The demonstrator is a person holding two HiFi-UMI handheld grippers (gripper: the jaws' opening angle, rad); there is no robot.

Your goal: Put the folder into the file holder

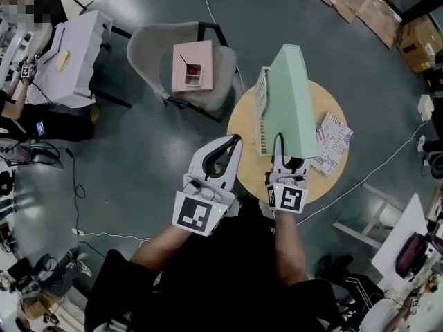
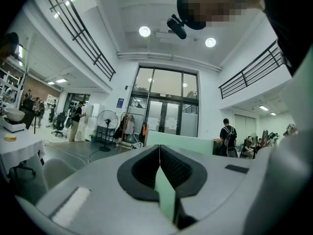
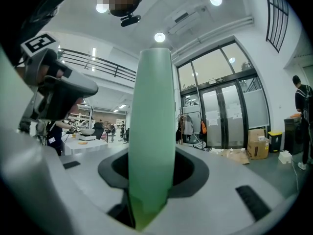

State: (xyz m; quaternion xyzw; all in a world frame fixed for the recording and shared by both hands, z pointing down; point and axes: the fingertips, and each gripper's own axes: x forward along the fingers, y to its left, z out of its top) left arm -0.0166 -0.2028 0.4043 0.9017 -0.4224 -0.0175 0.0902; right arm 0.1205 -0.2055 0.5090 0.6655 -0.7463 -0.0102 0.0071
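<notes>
A pale green folder [image 1: 294,92] stands on edge above the round wooden table [image 1: 242,126], tilted away from me, with my right gripper [image 1: 279,145] shut on its near lower edge. In the right gripper view the folder [image 3: 151,131] rises straight up from between the jaws. A white slotted file holder [image 1: 261,113] stands on the table right beside the folder, on its left. My left gripper [image 1: 234,142] hovers left of the table edge with its jaws together. A thin green strip shows in their seam, and I cannot tell what it is. The folder's edge [image 2: 188,143] lies beyond those jaws.
A patterned booklet [image 1: 332,140] lies on the table's right side. A grey chair [image 1: 156,54] with a pink box [image 1: 192,66] on it stands beyond the table to the left. Cardboard boxes [image 1: 360,2] lie at the far right, and cables [image 1: 360,178] cross the floor.
</notes>
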